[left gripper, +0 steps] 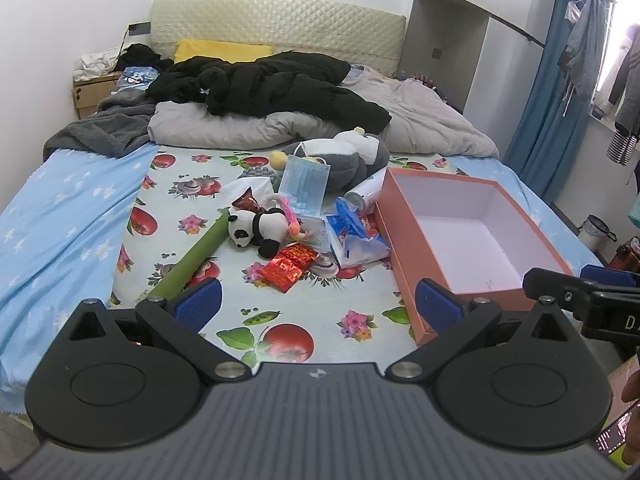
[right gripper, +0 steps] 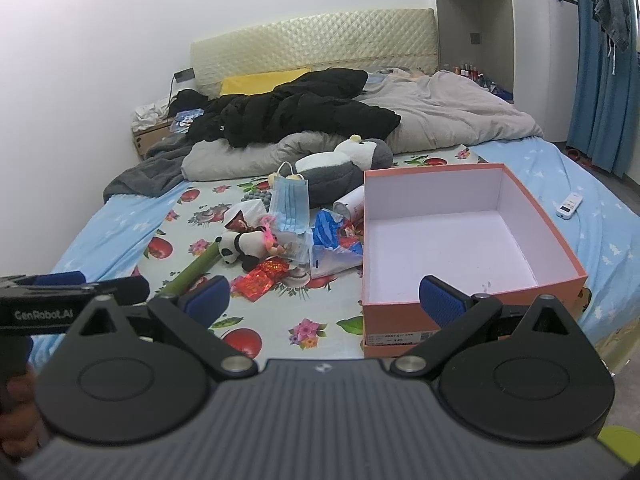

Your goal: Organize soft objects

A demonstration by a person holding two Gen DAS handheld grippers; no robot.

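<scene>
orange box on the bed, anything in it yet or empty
Empty. The orange box has no lid on, and both views show only its bare white floor and walls.

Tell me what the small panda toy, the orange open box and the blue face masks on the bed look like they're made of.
The small black-and-white panda toy looks like plush fabric: fuzzy, matte, softly rounded. The orange open box seems to be stiff cardboard, with straight thin walls, a matte white inside and a printed label on its end. The pale blue face masks appear to be pleated non-woven fabric with thin ear loops.
</scene>
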